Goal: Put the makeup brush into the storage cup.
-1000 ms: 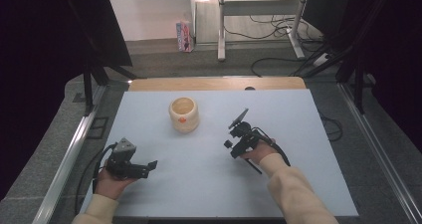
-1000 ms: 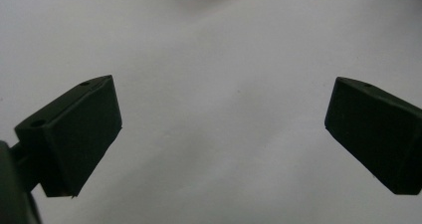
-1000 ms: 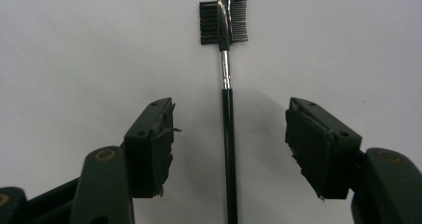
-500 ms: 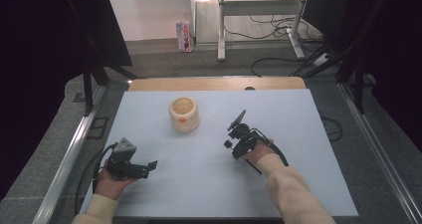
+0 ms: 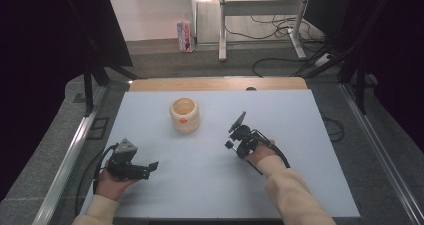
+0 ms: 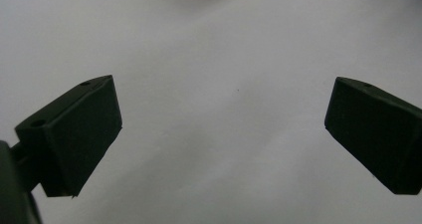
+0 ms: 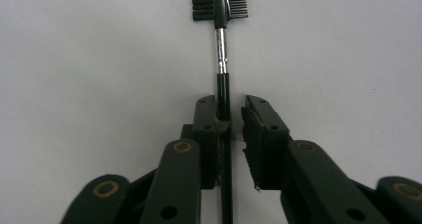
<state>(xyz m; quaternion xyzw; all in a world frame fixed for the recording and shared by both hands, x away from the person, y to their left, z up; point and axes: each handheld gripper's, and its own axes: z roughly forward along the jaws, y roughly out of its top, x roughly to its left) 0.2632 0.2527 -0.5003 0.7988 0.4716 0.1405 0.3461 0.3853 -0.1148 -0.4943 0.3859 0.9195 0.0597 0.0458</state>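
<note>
one brush (image 7: 220, 15) between right gripper (image 7: 230, 109) jaws, just closing, left pad touching, small gap at right | one wooden cup (image 5: 185, 114) ahead-left (apart) | left gripper (image 6: 219, 119) jaws wide apart

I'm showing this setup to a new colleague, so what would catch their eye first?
Probably the small black brush with its slim handle running between the jaws of the right hand-held gripper, which have just been closing on it. Next, the pale round cup standing alone mid-table, and the left hand-held gripper open over bare table.
</note>
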